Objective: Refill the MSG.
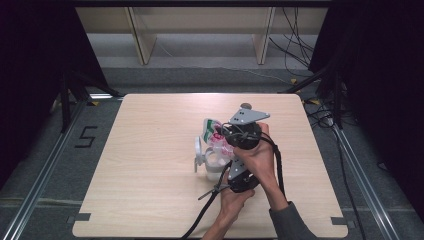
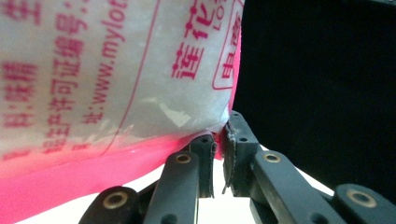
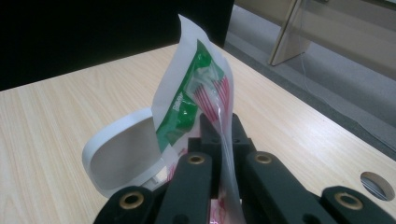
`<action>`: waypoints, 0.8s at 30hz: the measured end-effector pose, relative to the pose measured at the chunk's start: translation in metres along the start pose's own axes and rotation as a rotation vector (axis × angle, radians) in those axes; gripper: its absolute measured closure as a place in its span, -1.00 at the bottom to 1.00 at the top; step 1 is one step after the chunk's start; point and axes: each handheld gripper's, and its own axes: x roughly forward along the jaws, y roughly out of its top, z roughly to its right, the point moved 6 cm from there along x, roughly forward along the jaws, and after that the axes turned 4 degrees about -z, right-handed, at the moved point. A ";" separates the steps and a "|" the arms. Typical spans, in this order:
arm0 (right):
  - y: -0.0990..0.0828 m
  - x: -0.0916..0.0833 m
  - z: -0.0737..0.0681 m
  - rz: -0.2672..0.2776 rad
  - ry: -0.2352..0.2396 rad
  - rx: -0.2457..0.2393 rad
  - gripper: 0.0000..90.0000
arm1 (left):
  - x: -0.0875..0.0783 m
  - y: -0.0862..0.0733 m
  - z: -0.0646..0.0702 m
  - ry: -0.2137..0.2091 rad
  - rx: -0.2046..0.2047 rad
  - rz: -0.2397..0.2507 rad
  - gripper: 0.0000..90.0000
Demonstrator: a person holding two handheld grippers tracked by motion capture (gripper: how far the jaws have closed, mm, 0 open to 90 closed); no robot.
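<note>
A plastic packet (image 1: 212, 129), white with green and pink print, is held upright over a white tub (image 1: 214, 165) whose lid (image 1: 199, 150) stands open. My left gripper (image 2: 220, 135) is shut on the packet's pink bottom seam (image 2: 116, 158); the packet (image 2: 116, 70) shows red lettering. In the high view the left gripper (image 1: 226, 152) comes up from below in the nearer hand. My right gripper (image 1: 221, 132) is shut on the packet's clear film (image 3: 196, 88), just above the open lid (image 3: 121, 154). White contents show inside the tub.
The wooden table (image 1: 150, 150) carries the tub near its middle and has a round hole (image 1: 245, 105) at the far edge, hole (image 3: 377, 184). Black cables trail from both grippers toward the near edge. Shelving and floor cables lie beyond the table.
</note>
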 end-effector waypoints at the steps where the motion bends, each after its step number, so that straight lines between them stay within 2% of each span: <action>1: 0.000 0.000 -0.001 -0.002 0.006 0.004 1.00 | -0.001 0.000 0.000 0.006 0.003 -0.008 0.84; 2: 0.000 0.001 -0.002 0.002 0.007 0.011 1.00 | -0.001 0.000 0.000 0.010 0.003 -0.011 0.84; 4: 0.000 0.000 -0.002 0.000 0.007 0.005 1.00 | 0.001 0.000 0.001 -0.017 0.003 0.023 0.84; 5: 0.000 0.000 -0.001 -0.001 0.010 -0.006 1.00 | 0.000 0.000 0.000 -0.021 0.006 0.019 0.84; 6: 0.000 0.000 -0.001 -0.002 0.014 0.009 1.00 | 0.000 0.000 0.000 -0.022 0.008 0.017 0.84; 9: 0.000 0.000 -0.002 -0.001 0.016 0.010 1.00 | 0.000 -0.001 -0.001 -0.016 0.015 0.013 0.84; 14: 0.000 0.000 -0.002 -0.002 0.011 0.000 1.00 | 0.000 0.001 0.000 -0.021 0.002 0.027 0.84; 17: 0.001 0.001 -0.002 0.009 -0.002 -0.007 1.00 | -0.001 0.001 0.001 -0.011 -0.002 0.009 0.84; 21: 0.001 0.001 -0.002 0.005 -0.004 -0.006 1.00 | 0.001 0.002 0.001 -0.013 0.000 0.012 0.84; 23: 0.001 0.000 -0.001 0.000 -0.002 -0.013 1.00 | 0.002 0.002 0.001 -0.026 -0.007 0.025 0.84; 24: 0.001 0.001 -0.001 0.009 -0.010 -0.017 1.00 | 0.001 0.002 0.001 -0.014 -0.005 0.010 0.84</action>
